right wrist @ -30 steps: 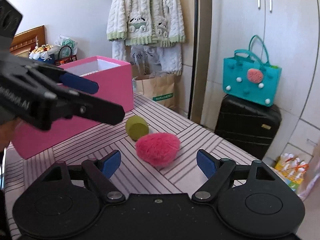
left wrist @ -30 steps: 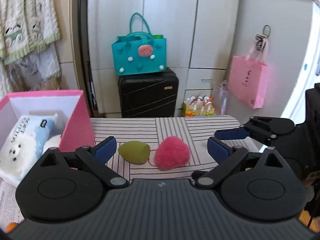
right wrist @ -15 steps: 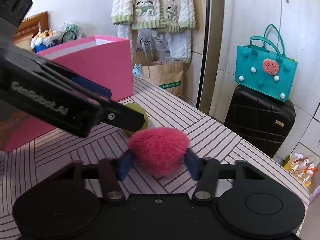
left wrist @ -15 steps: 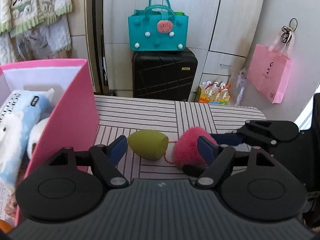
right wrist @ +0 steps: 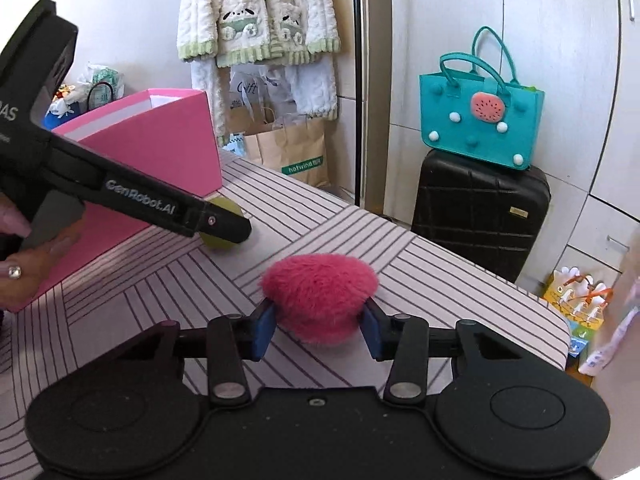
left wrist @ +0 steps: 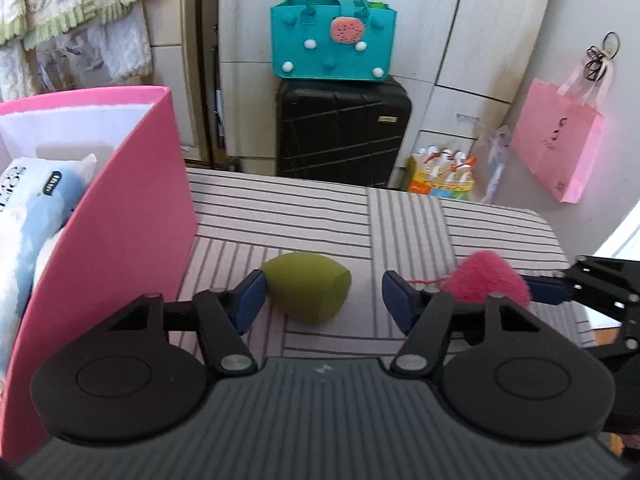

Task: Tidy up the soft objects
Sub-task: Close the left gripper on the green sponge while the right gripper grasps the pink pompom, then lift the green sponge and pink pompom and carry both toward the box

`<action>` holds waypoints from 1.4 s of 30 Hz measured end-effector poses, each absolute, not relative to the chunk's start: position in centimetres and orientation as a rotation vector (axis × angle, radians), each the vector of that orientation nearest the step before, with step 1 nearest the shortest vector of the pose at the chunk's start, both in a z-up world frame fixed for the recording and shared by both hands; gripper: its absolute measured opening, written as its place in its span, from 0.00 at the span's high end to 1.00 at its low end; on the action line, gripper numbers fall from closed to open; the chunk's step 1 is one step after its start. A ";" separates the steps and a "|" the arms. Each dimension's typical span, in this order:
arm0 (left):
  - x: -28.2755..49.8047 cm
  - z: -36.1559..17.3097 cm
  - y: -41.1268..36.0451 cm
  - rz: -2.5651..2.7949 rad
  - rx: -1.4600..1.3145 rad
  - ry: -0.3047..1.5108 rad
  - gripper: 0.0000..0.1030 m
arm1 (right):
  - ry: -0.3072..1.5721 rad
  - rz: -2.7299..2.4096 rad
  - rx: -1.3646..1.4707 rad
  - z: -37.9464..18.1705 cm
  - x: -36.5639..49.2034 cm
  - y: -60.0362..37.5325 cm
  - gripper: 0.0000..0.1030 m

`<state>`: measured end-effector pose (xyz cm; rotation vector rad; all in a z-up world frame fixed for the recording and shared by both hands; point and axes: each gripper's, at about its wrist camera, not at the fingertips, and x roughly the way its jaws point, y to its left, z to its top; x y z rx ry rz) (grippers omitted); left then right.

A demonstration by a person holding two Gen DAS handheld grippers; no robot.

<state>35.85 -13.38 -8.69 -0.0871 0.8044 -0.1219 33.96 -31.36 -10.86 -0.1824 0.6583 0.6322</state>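
An olive green egg-shaped sponge (left wrist: 310, 287) lies on the striped table (left wrist: 304, 208), between the open blue pads of my left gripper (left wrist: 322, 300), closer to the left pad. In the right wrist view the sponge (right wrist: 218, 240) is mostly hidden behind the left gripper's finger. My right gripper (right wrist: 318, 330) is shut on a fluffy pink pom-pom (right wrist: 320, 296), which also shows in the left wrist view (left wrist: 486, 282), held just above the table. A pink box (left wrist: 120, 216) stands at the left with soft toys (left wrist: 28, 216) inside.
A black suitcase (left wrist: 344, 132) with a teal bag (left wrist: 334, 46) on top stands beyond the table's far edge. A pink paper bag (left wrist: 558, 148) hangs on the right. A fleece jacket (right wrist: 256, 12) hangs on the wall, with a brown paper bag (right wrist: 292, 152) below.
My right gripper closed on the pink pom-pom and drew it right, away from the green sponge. My left gripper moved in so the sponge sits between its open pads.
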 end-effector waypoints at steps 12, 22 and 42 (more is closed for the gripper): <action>36.1 -9.2 -13.3 -0.049 -0.042 0.793 0.59 | 0.641 0.628 -0.163 -11.2 34.5 -30.6 0.35; 35.0 -8.8 -13.2 -0.066 -0.072 0.780 0.61 | 0.647 0.580 -0.112 -10.4 33.1 -30.9 0.48; 27.0 -5.5 -11.6 -0.258 -0.104 0.756 0.61 | 0.700 0.473 0.007 -7.2 26.0 -29.7 0.48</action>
